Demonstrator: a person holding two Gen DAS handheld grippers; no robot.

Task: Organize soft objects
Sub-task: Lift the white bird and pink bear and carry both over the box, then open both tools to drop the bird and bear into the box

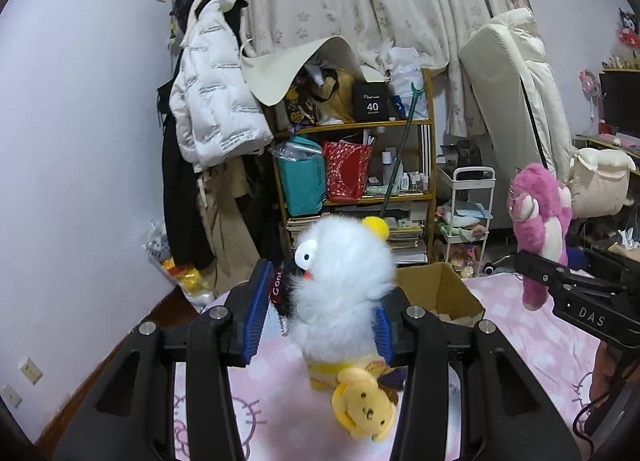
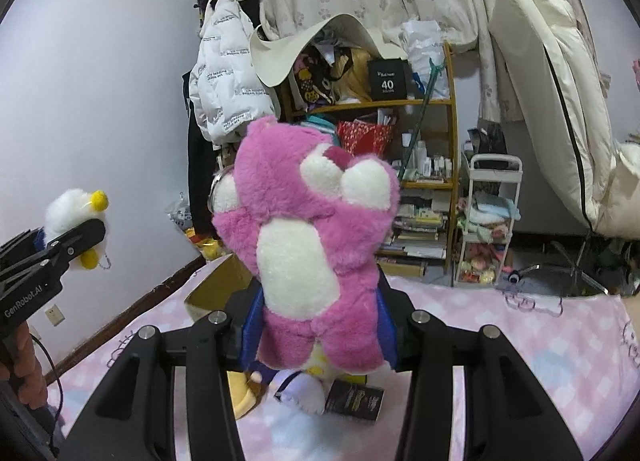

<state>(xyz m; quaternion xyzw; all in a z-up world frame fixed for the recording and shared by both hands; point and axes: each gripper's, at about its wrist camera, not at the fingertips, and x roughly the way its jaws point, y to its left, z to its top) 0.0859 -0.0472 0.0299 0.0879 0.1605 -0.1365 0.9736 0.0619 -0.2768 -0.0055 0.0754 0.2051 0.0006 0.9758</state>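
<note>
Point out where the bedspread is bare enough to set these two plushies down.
Bare pink bedspread lies right of the right claw holding the pink bear, and left of the left claw holding the white fluffy toy, toward the wall. Crowded: the cardboard box ahead, and loose toys under both claws.

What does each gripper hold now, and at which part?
Left gripper: white fluffy toy, held at its body. Right gripper: pink bear, held at its lower body.
</note>
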